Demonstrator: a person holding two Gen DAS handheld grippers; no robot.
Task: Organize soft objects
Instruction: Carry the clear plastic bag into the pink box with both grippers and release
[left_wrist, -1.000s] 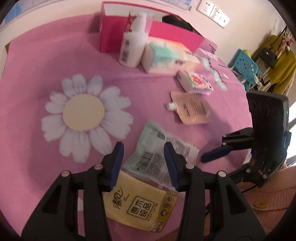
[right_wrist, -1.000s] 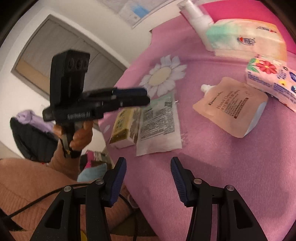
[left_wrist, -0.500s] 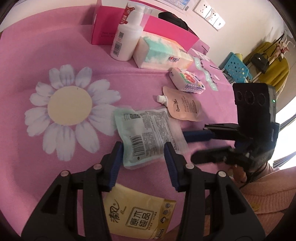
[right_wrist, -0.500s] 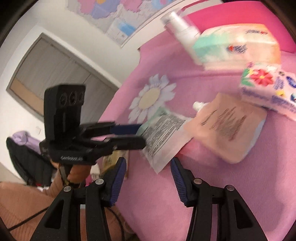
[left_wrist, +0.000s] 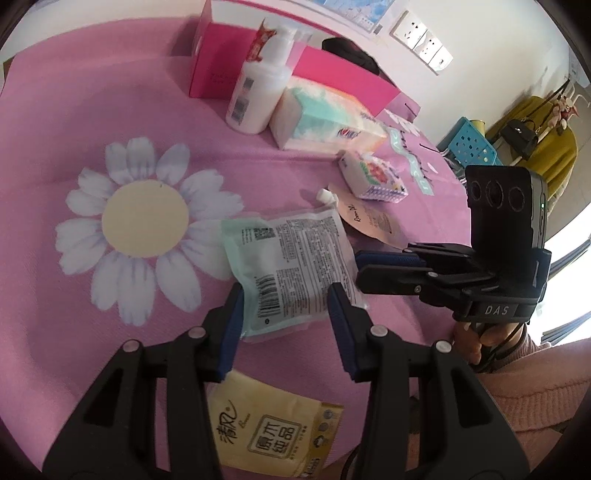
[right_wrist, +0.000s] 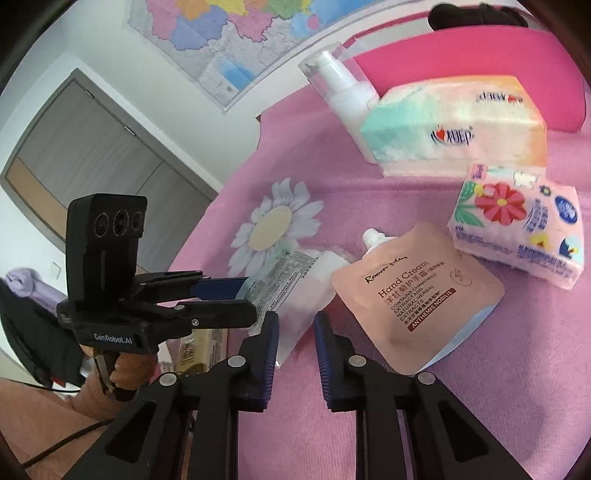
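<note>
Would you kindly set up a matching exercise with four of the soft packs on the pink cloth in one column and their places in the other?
Things:
1. mint pouch
2. yellow tissue pack
3. hand cream pouch
4. floral tissue pack

Places:
A. below the left gripper's fingers, at the near cloth edge
B. against the hand cream pouch's far right corner
C. between the left gripper's fingertips
D. just ahead and right of the right gripper

Pairs: 1-C, 2-A, 3-D, 4-B

Pink cloth (left_wrist: 74, 110) (daisy print) carries pouches (left_wrist: 291, 266).
</note>
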